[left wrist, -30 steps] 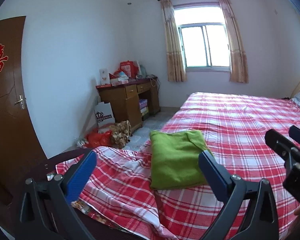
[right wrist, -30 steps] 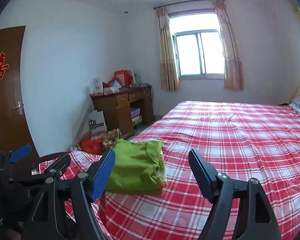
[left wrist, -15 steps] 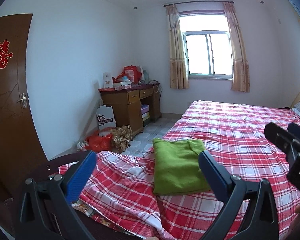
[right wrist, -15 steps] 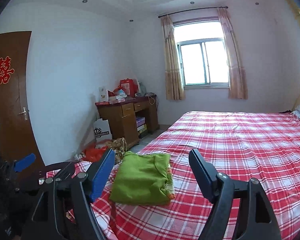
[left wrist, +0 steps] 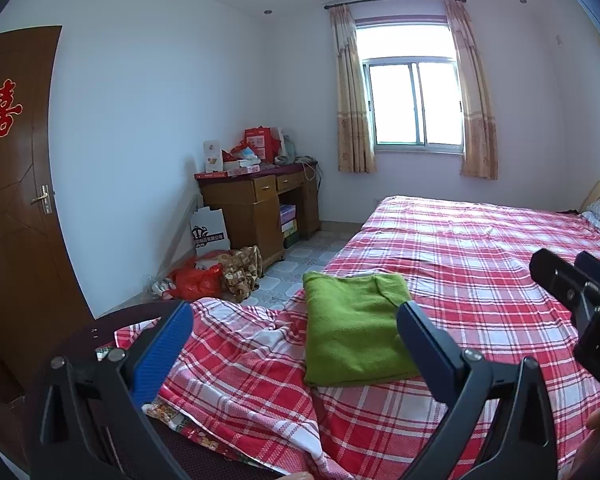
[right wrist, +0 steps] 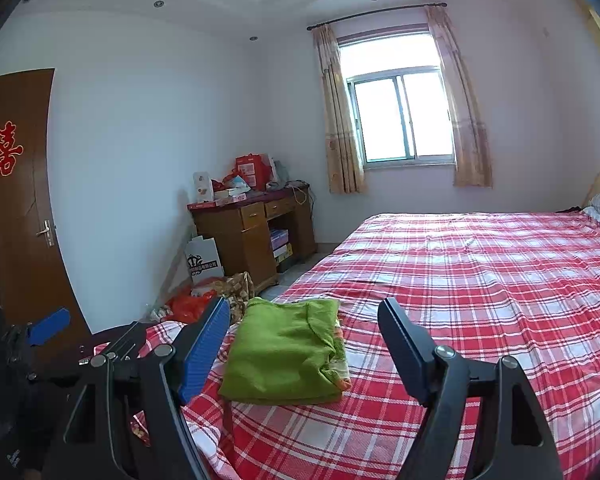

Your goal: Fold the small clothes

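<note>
Folded green garment [left wrist: 352, 332] lies flat on the red plaid bed [left wrist: 480, 248], near its foot corner; a patterned cloth [right wrist: 340, 354] shows at its right edge, mostly covered, kind unclear. Bedsheet bunched at the corner beside it.

Left gripper [left wrist: 292, 340]: fingers wide apart, nothing between them, held above the bed short of the garment. Right gripper [right wrist: 304, 340]: fingers likewise spread, empty, its body cut off at the frame edge.

Desk [left wrist: 260, 208] cubby holds stacked boxes [left wrist: 288, 220]; labels unreadable. Red bag [left wrist: 196, 280] on floor, contents hidden.
</note>
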